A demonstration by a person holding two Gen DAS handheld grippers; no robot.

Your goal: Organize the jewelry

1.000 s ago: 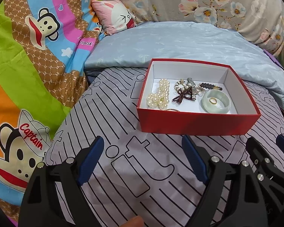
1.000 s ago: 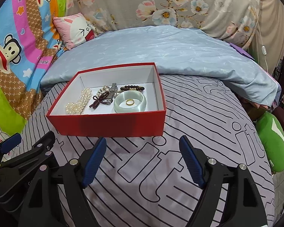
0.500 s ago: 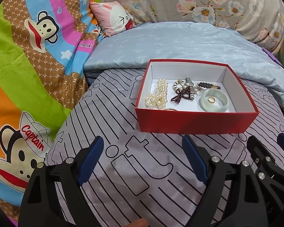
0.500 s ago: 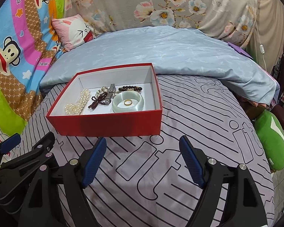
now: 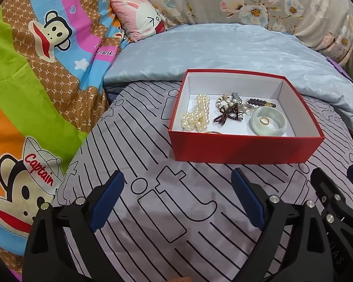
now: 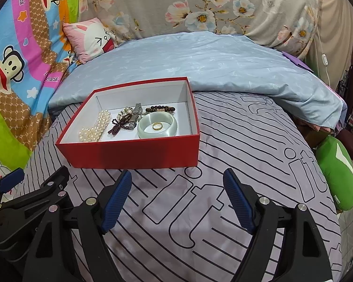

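A red box (image 5: 244, 149) (image 6: 129, 151) with a white inside stands on the striped grey bedcover. In it lie a pearl string (image 5: 198, 116) (image 6: 96, 128), a dark beaded bow piece (image 5: 226, 116) (image 6: 120, 123), a silver watch (image 5: 238, 105) (image 6: 135, 115), a dark bead bracelet (image 5: 261, 103) (image 6: 161, 108) and a pale green bangle (image 5: 269, 124) (image 6: 157, 126) with a gold ring (image 5: 264, 120) (image 6: 157, 126) inside it. My left gripper (image 5: 177, 188) hovers in front of the box, its jaws opening, nothing between them. My right gripper (image 6: 177, 185) stands open beside it, empty.
A light blue quilt (image 5: 214, 51) (image 6: 211, 63) lies behind the box. A pink rabbit pillow (image 5: 141, 21) (image 6: 89, 38) and a cartoon monkey blanket (image 5: 35, 70) are at the left. A green cushion (image 6: 336, 176) sits off the bed's right edge.
The left gripper's jaws have spread a little wider. Both views have shifted slightly, and the box and its contents lie as before.
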